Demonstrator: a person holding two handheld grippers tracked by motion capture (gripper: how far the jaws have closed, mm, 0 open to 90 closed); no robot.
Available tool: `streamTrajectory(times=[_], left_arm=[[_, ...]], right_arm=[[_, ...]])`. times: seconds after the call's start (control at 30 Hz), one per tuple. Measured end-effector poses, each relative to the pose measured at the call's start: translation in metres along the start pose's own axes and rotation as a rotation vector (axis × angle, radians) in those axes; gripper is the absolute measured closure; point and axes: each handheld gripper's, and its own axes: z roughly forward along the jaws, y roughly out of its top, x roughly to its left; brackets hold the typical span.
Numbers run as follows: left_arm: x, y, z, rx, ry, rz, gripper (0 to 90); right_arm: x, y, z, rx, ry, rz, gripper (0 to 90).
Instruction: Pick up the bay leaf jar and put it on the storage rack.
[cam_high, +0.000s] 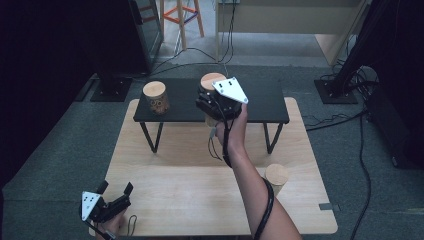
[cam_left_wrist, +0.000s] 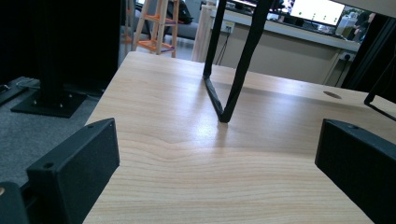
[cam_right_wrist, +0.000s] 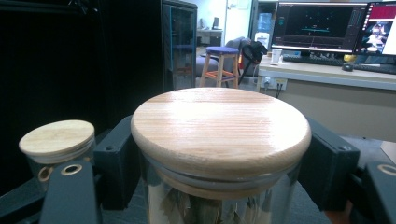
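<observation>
In the high view, the right tool (cam_high: 216, 107) sits at the upper centre of the frame, over the front edge of the black shelf (cam_high: 260, 102), clamped on a glass jar (cam_right_wrist: 219, 200) with a wooden lid (cam_right_wrist: 220, 126). A second lidded jar (cam_high: 155, 97) stands on the shelf toward its left end, a third (cam_high: 276, 178) on the bench (cam_high: 180, 200) at lower right. The left tool (cam_high: 116, 191), jaws apart with nothing between them, rests at the lower left.
</observation>
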Motion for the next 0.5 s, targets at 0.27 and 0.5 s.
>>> streamTrajectory(times=[0.27,0.5], left_arm=[[0.001,0.001,0.000,0.001,0.009,-0.020,0.0],[-0.001,0.002,0.001,0.013,0.005,-0.001,0.0]], right_arm=[[0.000,0.000,0.020,0.005,-0.004,0.010,25.5],[0.000,0.001,0.036,0.006,-0.014,0.014,25.5]])
